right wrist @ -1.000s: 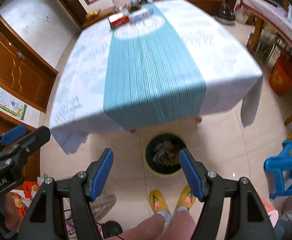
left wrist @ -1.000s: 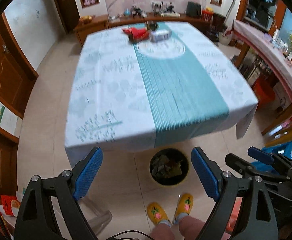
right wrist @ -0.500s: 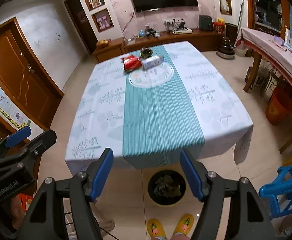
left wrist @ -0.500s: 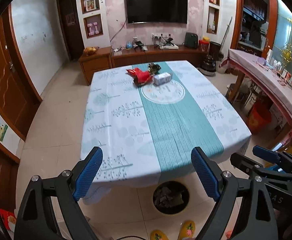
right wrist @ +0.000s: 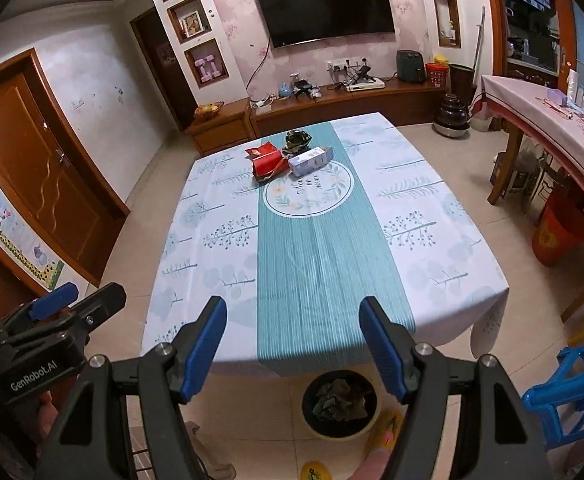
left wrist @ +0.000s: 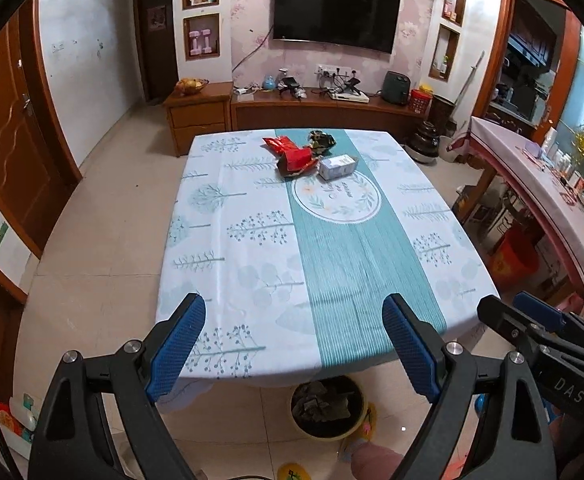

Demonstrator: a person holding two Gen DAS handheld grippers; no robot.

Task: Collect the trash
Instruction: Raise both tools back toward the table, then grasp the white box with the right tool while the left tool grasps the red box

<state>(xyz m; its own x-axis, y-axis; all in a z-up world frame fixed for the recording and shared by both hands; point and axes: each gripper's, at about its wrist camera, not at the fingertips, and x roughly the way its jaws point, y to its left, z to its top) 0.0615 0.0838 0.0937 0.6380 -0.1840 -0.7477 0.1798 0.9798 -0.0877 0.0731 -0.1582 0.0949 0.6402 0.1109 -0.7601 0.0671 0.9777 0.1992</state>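
Trash lies at the far end of the table [left wrist: 251, 240]: a red box [left wrist: 296, 159], a red packet [left wrist: 277, 143], a white carton [left wrist: 338, 166] and a dark crumpled wrapper [left wrist: 322, 139]. They also show in the right wrist view: red box [right wrist: 267, 165], carton [right wrist: 311, 161], wrapper [right wrist: 297, 139]. A black bin [left wrist: 328, 406] with trash inside stands on the floor under the near edge; it shows in the right wrist view too [right wrist: 340, 402]. My left gripper [left wrist: 294, 352] and right gripper [right wrist: 294, 350] are open and empty, held above the near table edge.
A blue plastic stool [right wrist: 572, 392] stands at the right. An orange bucket [right wrist: 558, 232] sits under a side table [right wrist: 552, 120]. A wooden TV cabinet [left wrist: 312, 108] runs along the far wall. Wooden doors [right wrist: 39, 168] are at the left. Yellow slippers [right wrist: 318, 470] are below.
Both grippers have tilted up and risen from looking down at the bin and floor to looking across the table. Both stayed open and empty.
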